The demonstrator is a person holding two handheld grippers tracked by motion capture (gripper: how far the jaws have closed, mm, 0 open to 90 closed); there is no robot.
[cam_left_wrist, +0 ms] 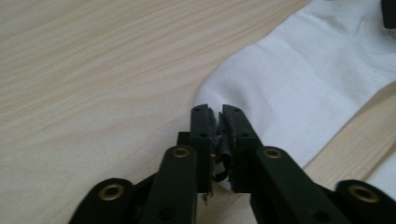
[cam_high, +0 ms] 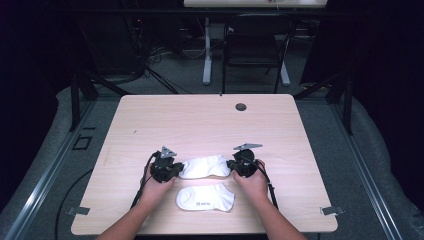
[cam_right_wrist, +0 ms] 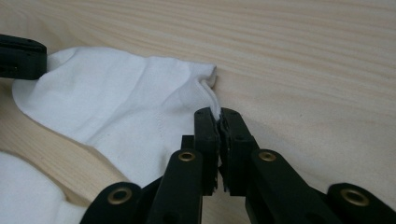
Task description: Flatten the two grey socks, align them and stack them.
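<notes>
Socks on table (cam_high: 200, 120): far sock (cam_high: 205, 166) flat between both grippers, near sock (cam_high: 205, 198) just below it. Left gripper (cam_left_wrist: 217, 122) pinching toe edge, jaws nearly together. Right gripper (cam_right_wrist: 218, 122) clamped on cuff edge, jaws pressed together.

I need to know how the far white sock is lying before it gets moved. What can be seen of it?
The far sock is a short white ankle sock of soft knit fabric, lying flat on the wooden table, stretched sideways between both hands. The left gripper pinches its rounded toe end, the right gripper its ribbed cuff edge. A second white sock lies nearer the person, apart from it.
</notes>
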